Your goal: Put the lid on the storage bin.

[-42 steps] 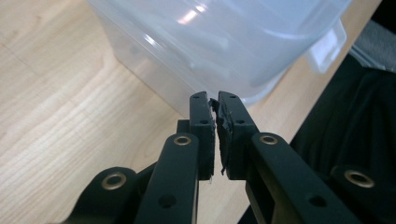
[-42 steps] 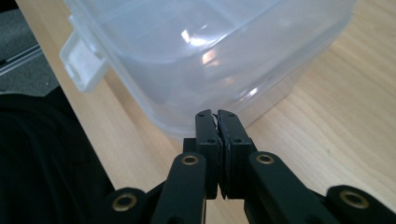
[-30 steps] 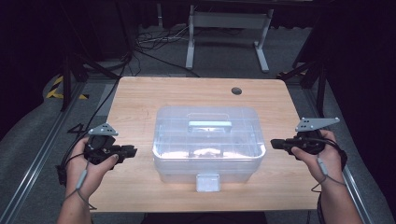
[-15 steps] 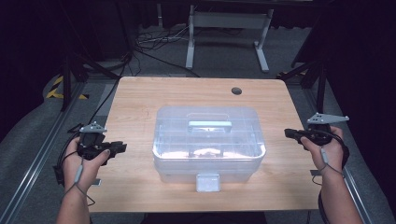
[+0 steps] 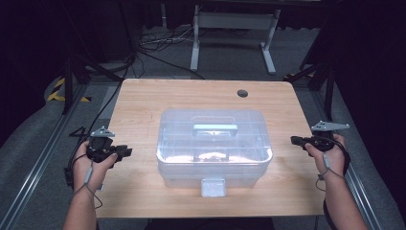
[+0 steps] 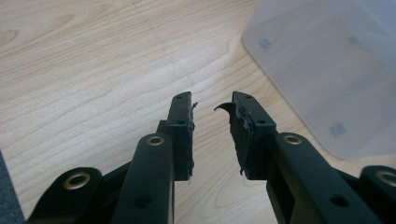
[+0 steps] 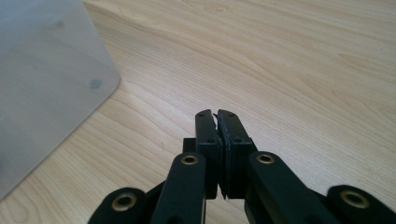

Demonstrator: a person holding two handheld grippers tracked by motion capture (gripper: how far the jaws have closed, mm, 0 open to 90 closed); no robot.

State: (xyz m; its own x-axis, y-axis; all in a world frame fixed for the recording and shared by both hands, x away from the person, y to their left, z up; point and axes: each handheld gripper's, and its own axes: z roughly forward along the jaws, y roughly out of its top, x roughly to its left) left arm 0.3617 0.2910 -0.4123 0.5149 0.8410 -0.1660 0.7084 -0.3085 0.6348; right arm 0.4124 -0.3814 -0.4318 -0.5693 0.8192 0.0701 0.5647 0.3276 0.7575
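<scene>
A clear plastic lidded box (image 5: 213, 143) with a top handle and a front latch stands mid-table. My left gripper (image 5: 125, 151) hovers low over the wood to the box's left, pointing at it. Its jaws (image 6: 212, 105) stand apart and have just been opening, with nothing between them; the box corner (image 6: 327, 70) lies ahead on the right. My right gripper (image 5: 294, 140) is held at the table's right edge, pointing at the box. Its jaws (image 7: 214, 114) are shut on nothing, and the box wall (image 7: 42, 84) shows at the left.
The wooden table (image 5: 143, 105) has a round cable hole (image 5: 242, 93) at the back right. Bare wood lies on both sides of the box. Metal rails run along the table's sides, with cables and a stand frame on the floor behind.
Both hands have drawn outward from the box, the right one farther toward the table's right edge. The box has not moved.
</scene>
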